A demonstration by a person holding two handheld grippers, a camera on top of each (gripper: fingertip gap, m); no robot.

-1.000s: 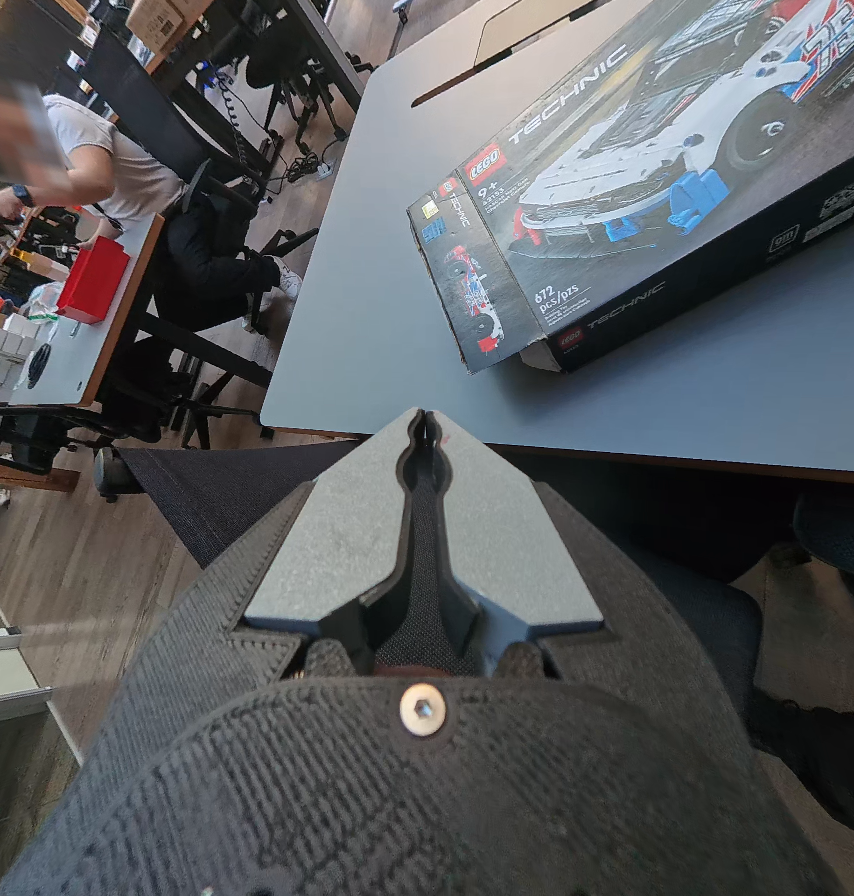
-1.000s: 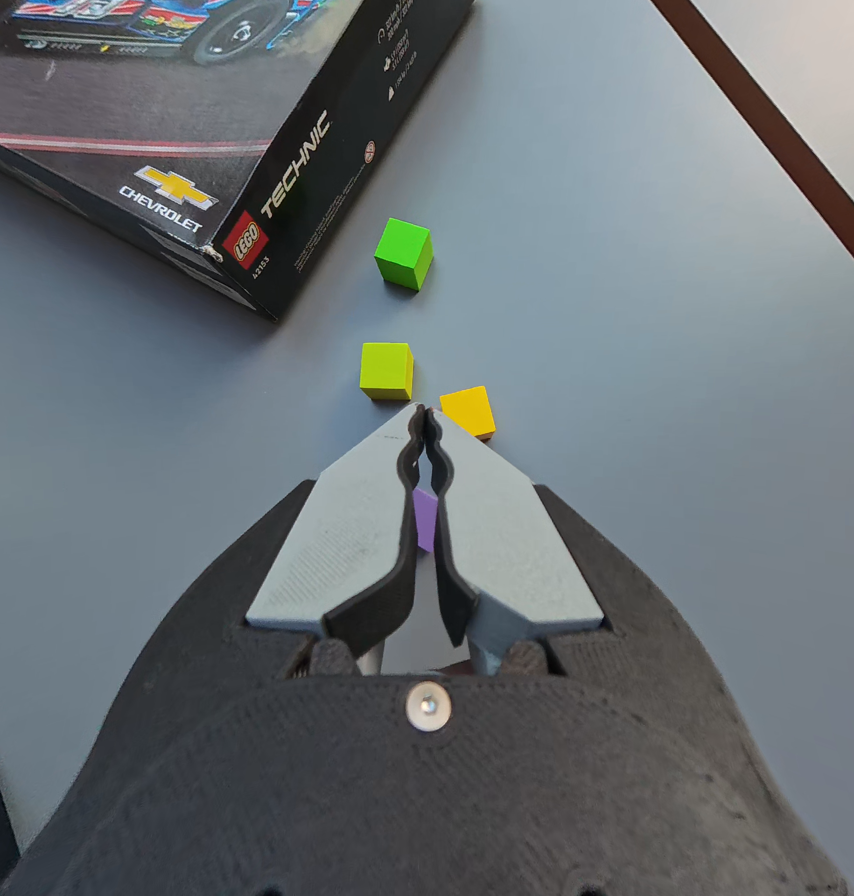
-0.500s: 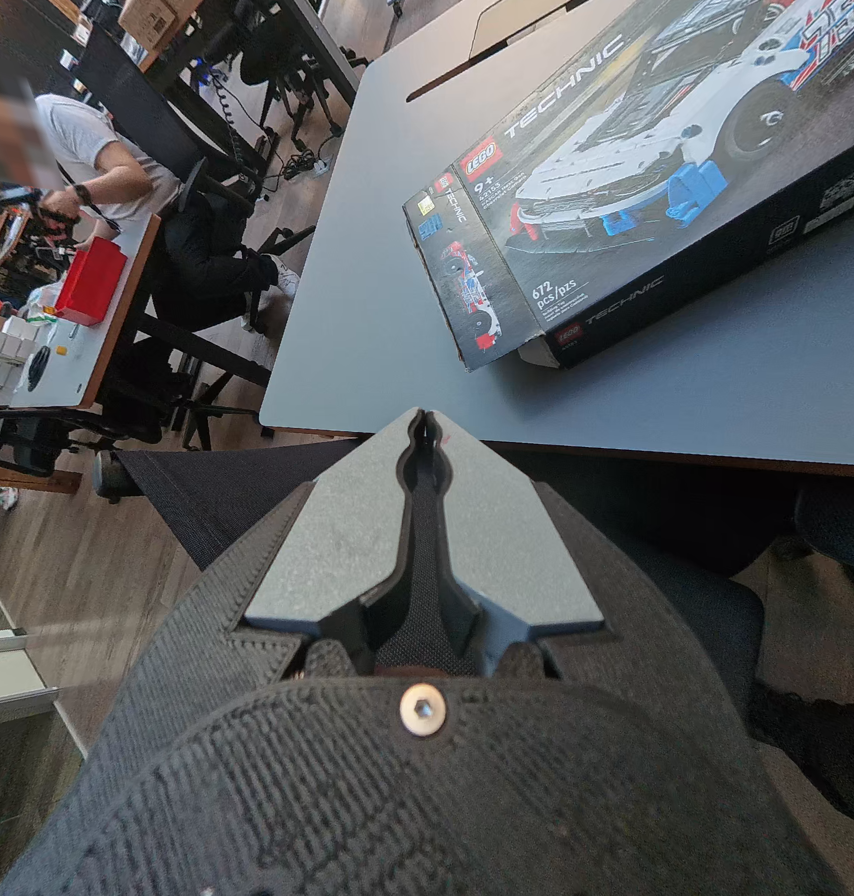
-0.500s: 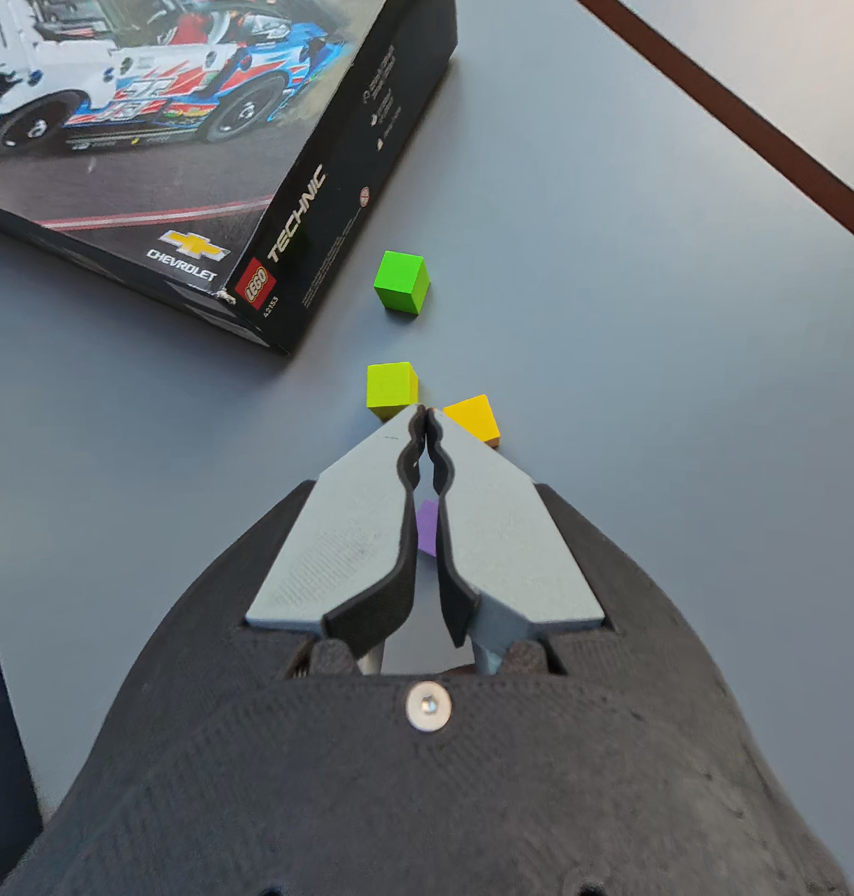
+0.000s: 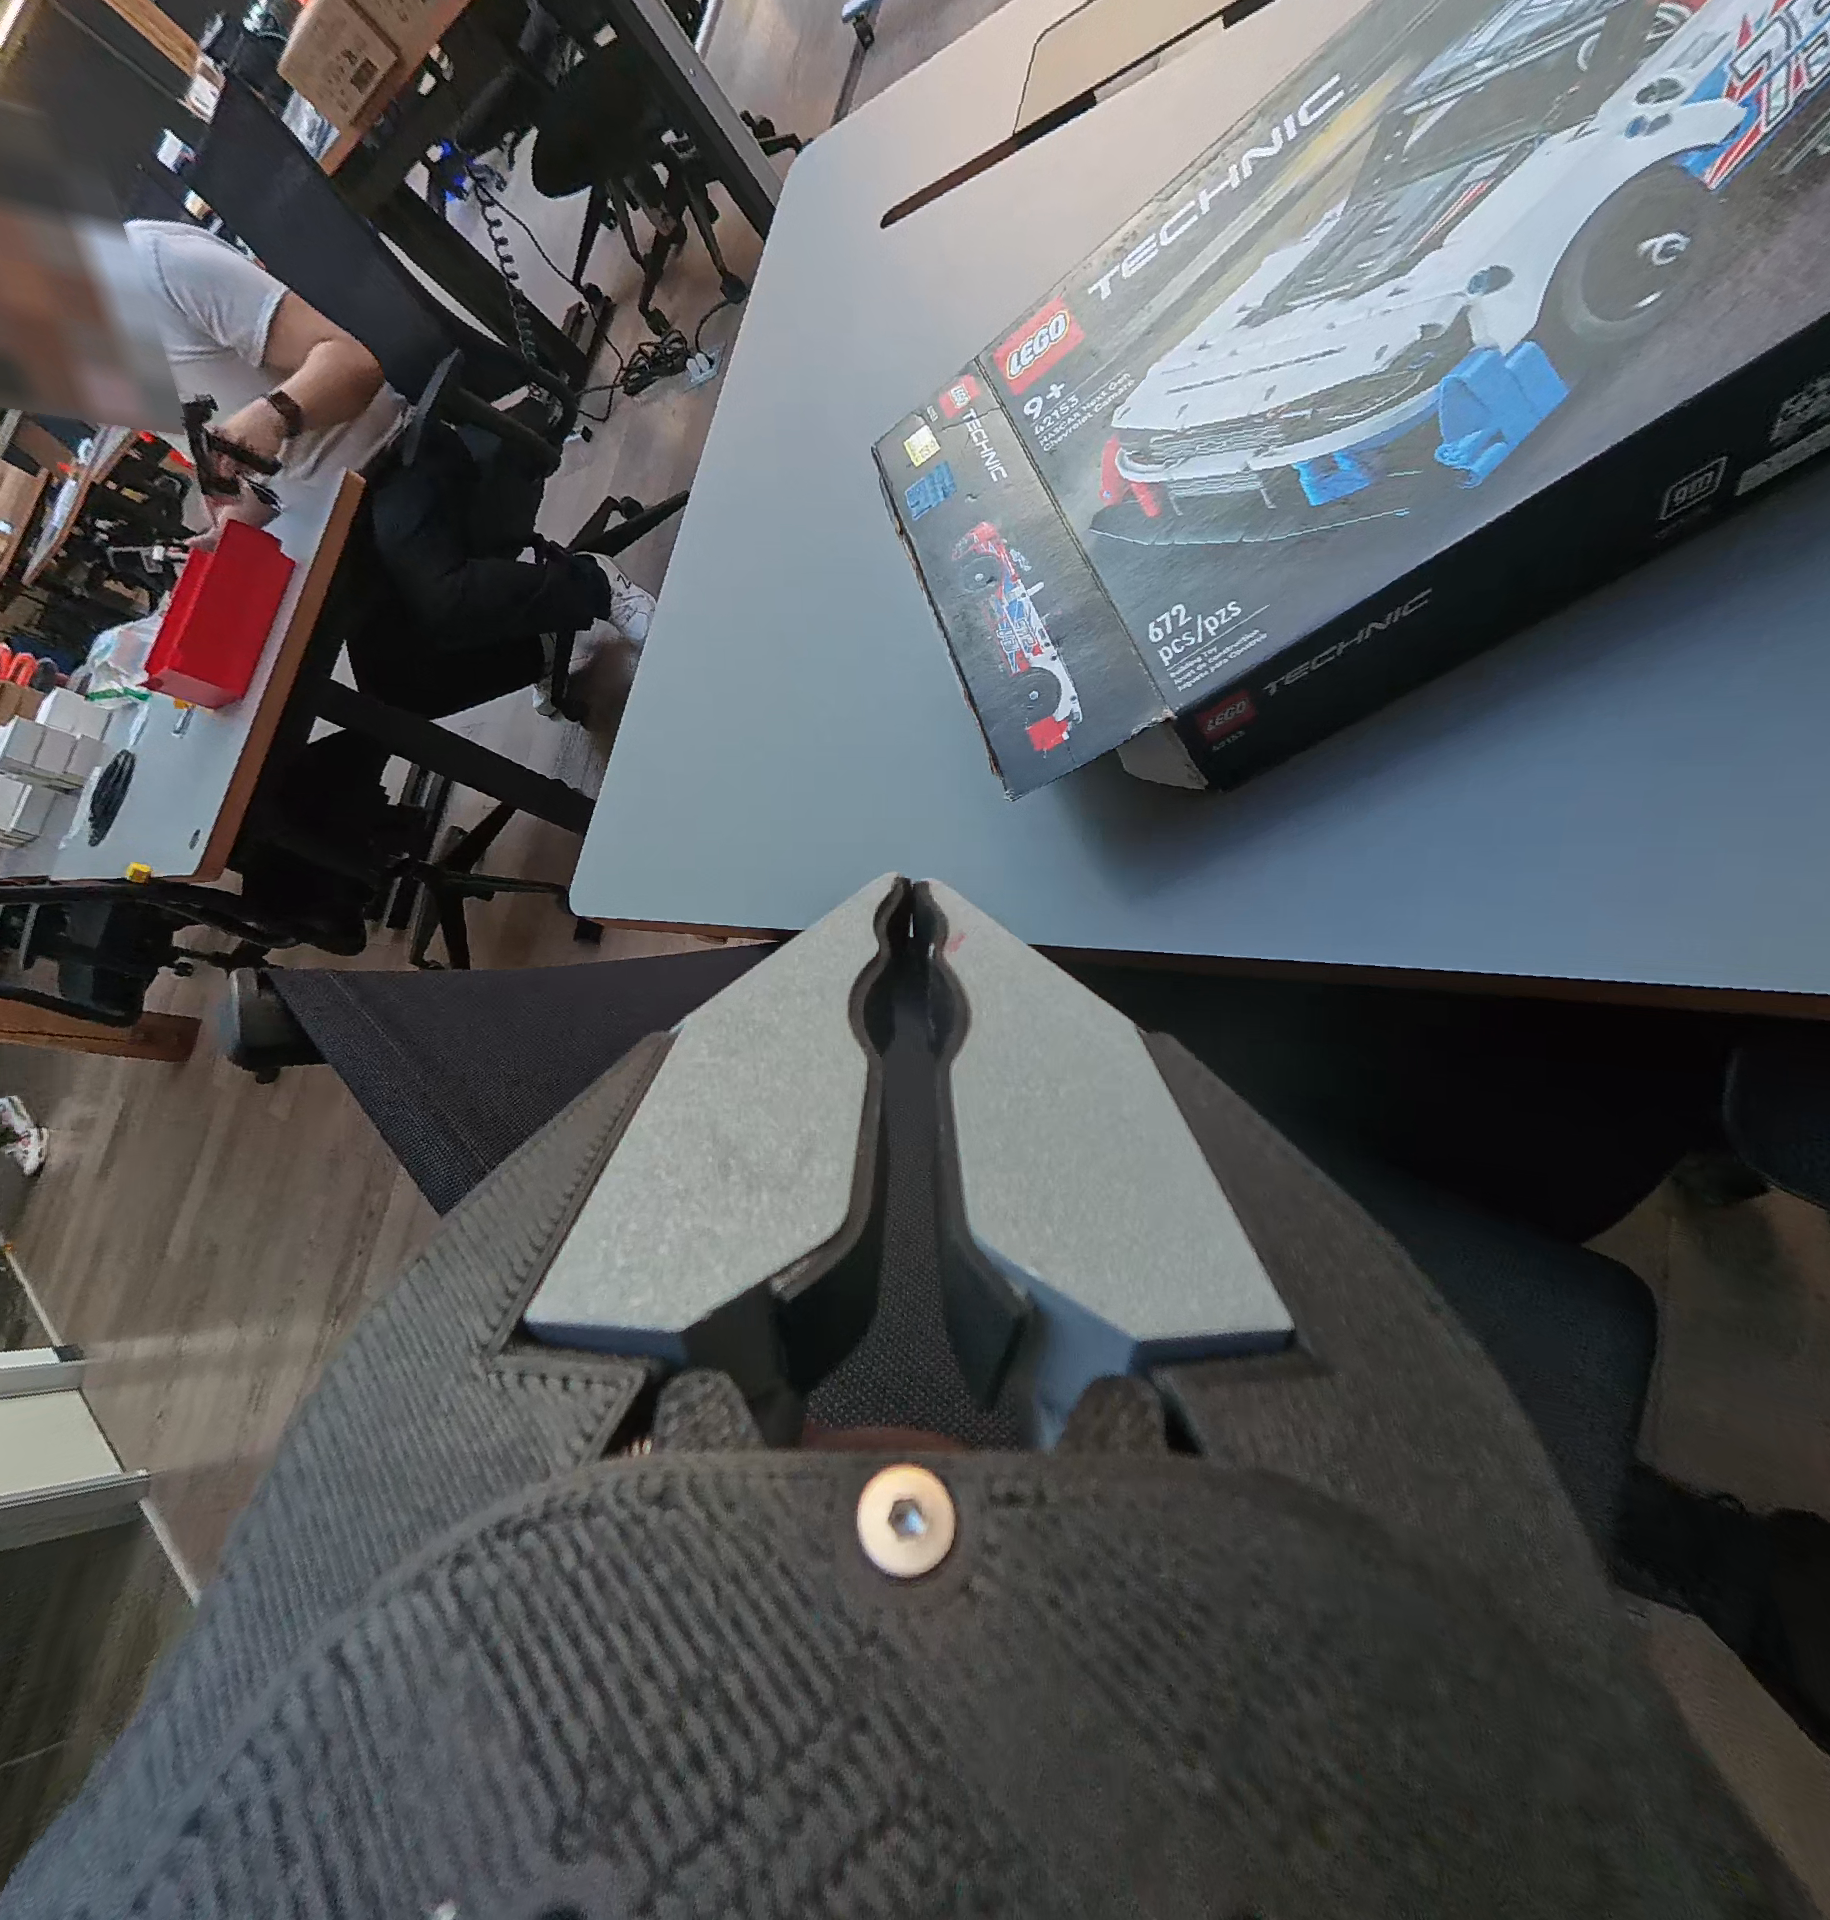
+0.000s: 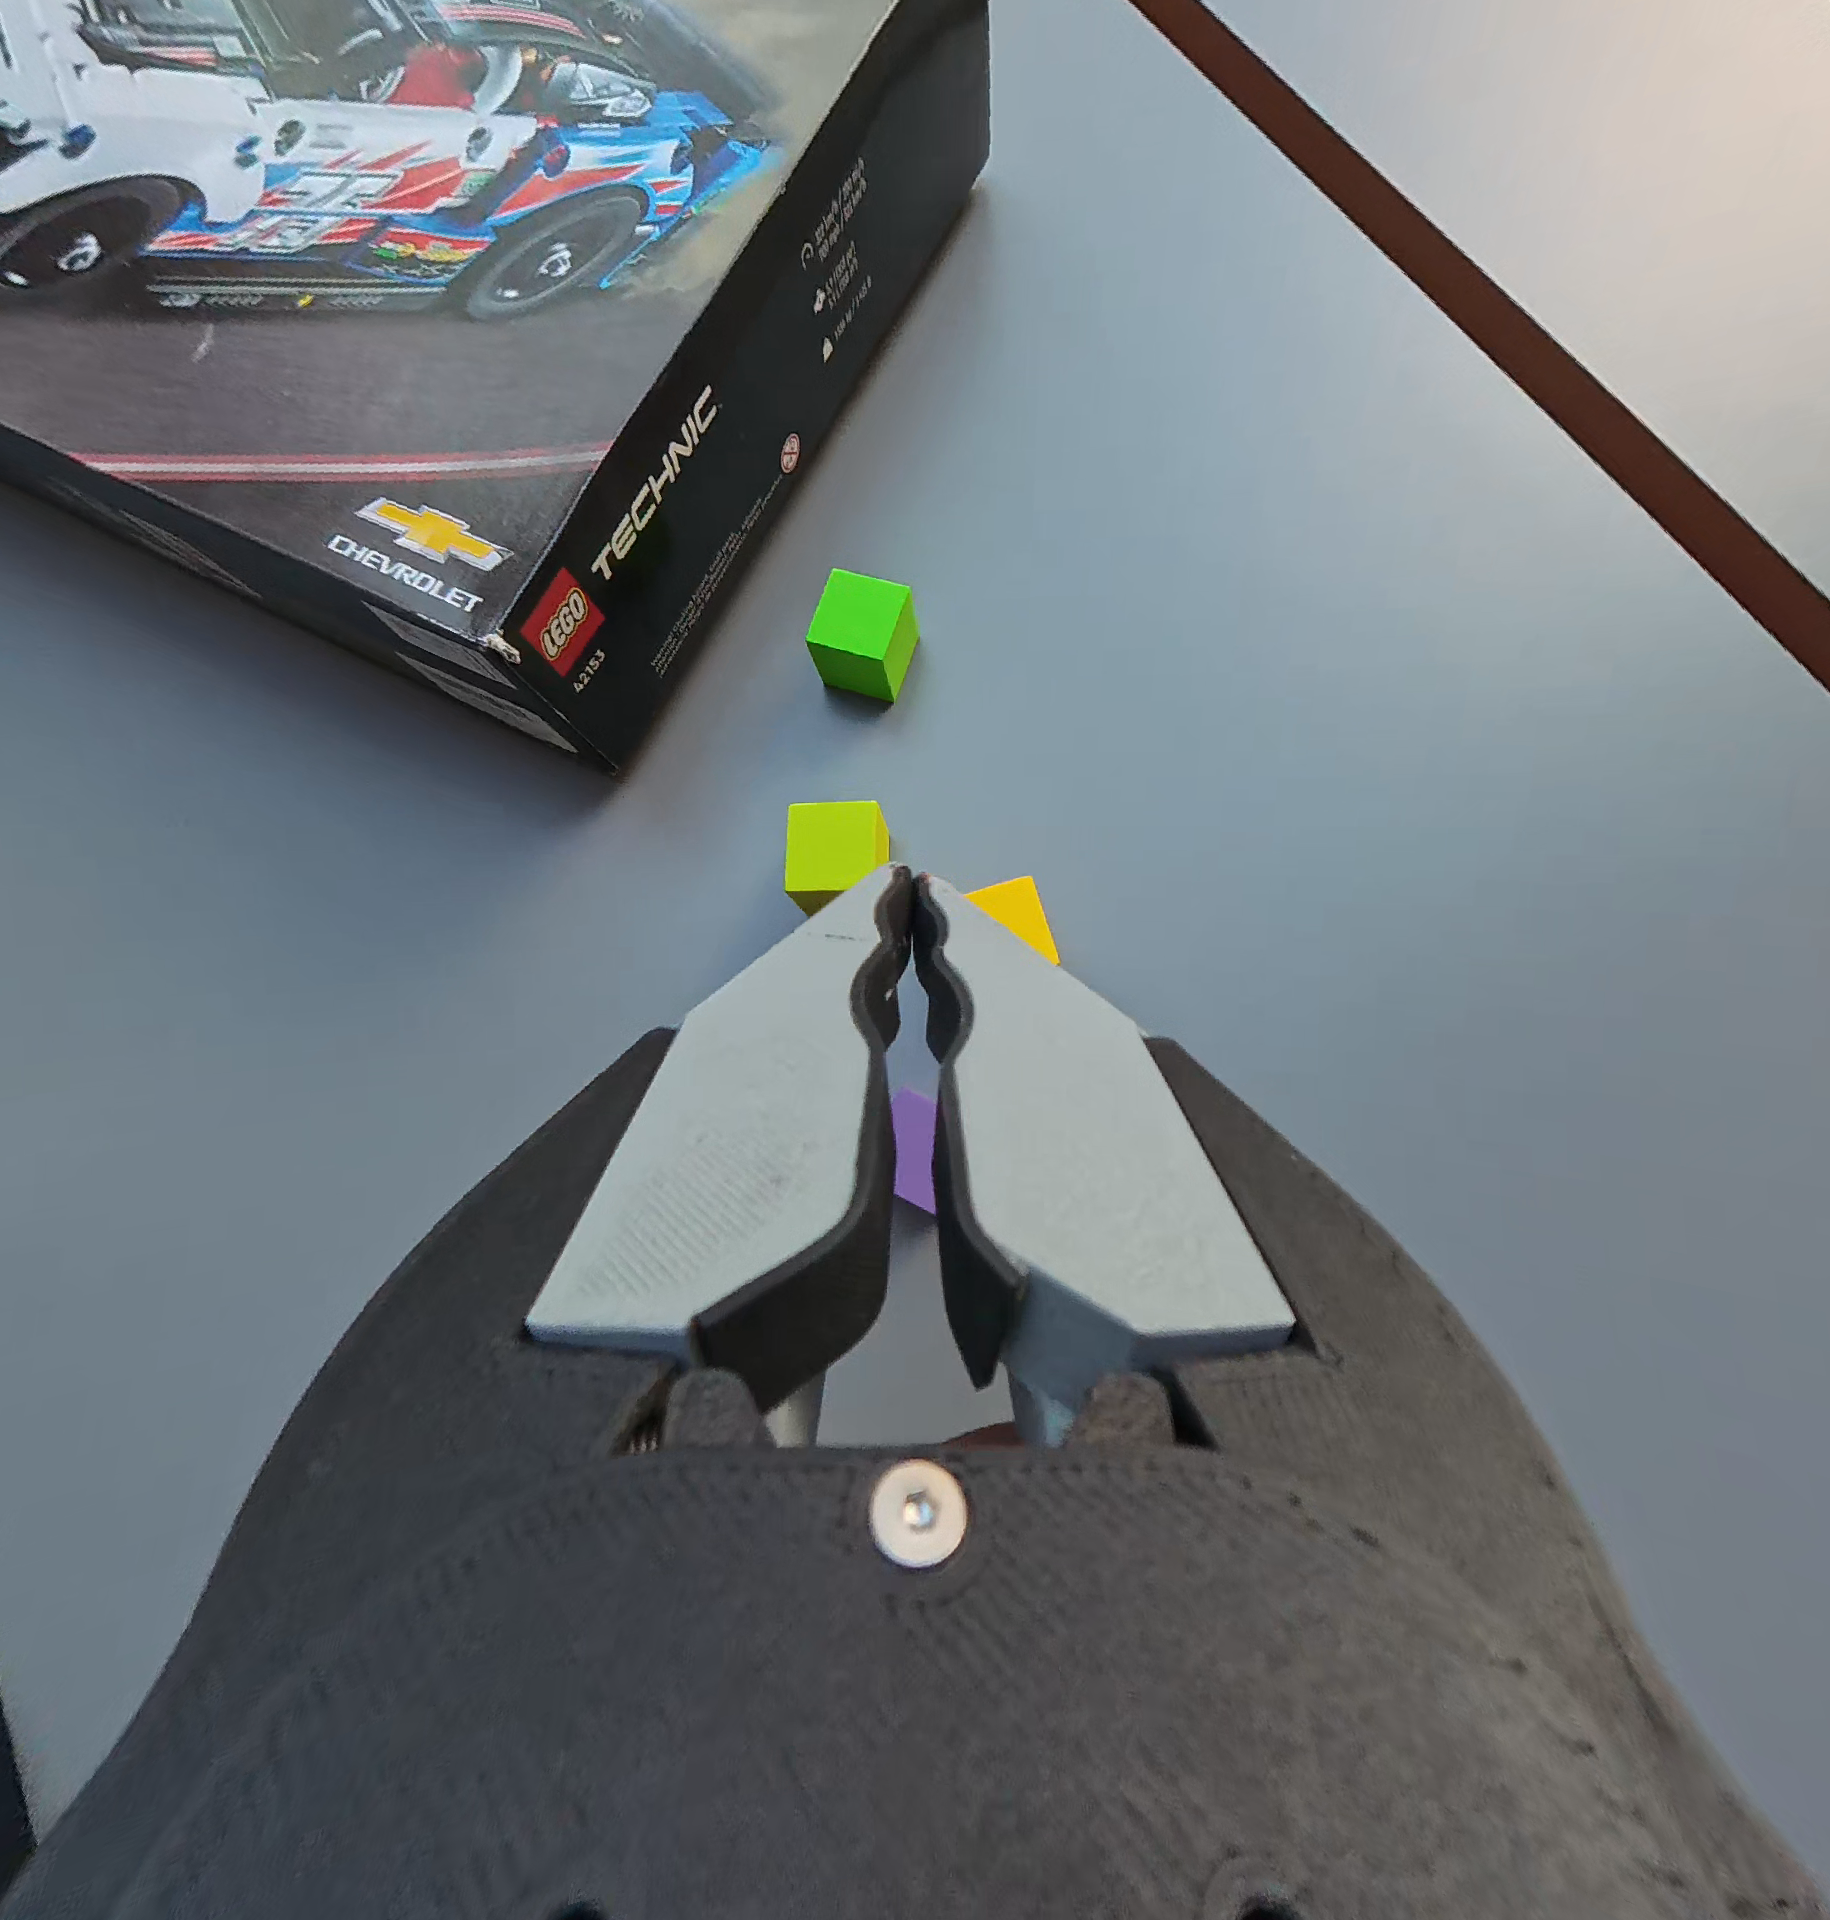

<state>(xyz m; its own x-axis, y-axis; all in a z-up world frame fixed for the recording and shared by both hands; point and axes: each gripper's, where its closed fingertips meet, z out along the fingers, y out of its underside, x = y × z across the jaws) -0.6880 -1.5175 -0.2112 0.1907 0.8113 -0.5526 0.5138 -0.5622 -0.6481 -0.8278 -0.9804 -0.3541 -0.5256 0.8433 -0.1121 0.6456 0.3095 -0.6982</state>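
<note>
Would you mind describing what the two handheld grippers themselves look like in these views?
Both look alike. The left gripper and right gripper each have two flat, light grey wedge-shaped fingers that taper to a point, lined on the inner edges with wavy black pads. They sit in a black, ribbed, 3D-printed-looking body with one silver hex screw at its centre. No cables or sleeves show.

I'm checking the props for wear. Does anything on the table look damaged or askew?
Yes: the box has its end flap hanging open, with a torn, frayed corner showing bare cardboard. It also lies skewed to the table edge. The cubes look intact.
</note>
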